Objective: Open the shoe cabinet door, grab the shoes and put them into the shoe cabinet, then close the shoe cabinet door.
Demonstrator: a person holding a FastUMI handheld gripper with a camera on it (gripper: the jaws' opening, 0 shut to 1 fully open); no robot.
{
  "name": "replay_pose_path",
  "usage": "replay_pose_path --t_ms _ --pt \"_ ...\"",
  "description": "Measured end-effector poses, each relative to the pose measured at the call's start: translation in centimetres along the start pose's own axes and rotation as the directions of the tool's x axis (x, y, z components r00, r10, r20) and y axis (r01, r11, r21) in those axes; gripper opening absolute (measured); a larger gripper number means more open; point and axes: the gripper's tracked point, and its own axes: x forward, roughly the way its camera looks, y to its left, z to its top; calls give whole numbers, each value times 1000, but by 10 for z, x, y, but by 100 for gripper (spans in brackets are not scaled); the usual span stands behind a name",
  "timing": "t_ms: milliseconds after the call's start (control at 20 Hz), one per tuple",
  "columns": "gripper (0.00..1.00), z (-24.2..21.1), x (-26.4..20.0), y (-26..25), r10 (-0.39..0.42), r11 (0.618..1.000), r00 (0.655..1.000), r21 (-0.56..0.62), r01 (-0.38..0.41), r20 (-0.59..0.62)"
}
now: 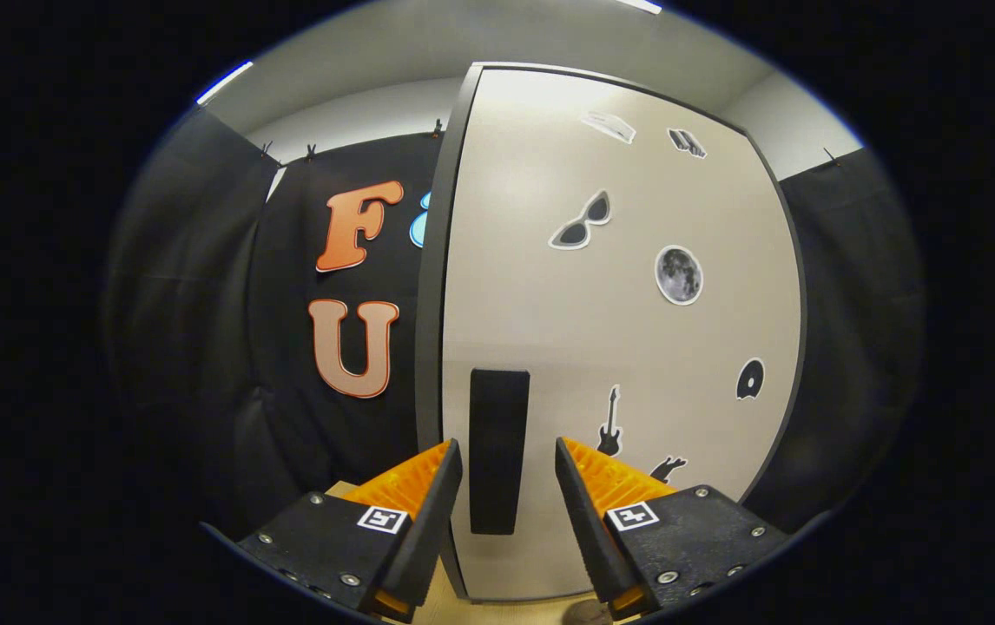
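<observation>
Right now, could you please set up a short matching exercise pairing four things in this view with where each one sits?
Things:
1. handle
2. moon sticker
3. guitar sticker
4. hand-held gripper

Places:
A. upper door, below the sunglasses sticker
B. open, a finger on each side of the handle, not touching it
C. low on the door, near its left edge
D. just right of the handle

Pairs: 1-C, 2-A, 3-D, 4-B
</observation>
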Motion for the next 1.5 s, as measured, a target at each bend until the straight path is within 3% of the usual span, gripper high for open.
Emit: replay_pose_path --t_ms 100,350,550,750,1050,1500 --pt "65 -4 8 -1 -10 1000 1000 -10 10 -9" --pt "40 -7 13 7 -5 1000 1000 1 5 -10" --pt "34 -9 12 7 16 998 999 57 -14 -34" --pt "26 -9 8 6 13 999 999 42 -11 -48" --pt "22 -9 -16 1 32 997 997 72 -26 -73" --pt "21 -10 -61 -31 -75 996 992 33 79 -97"
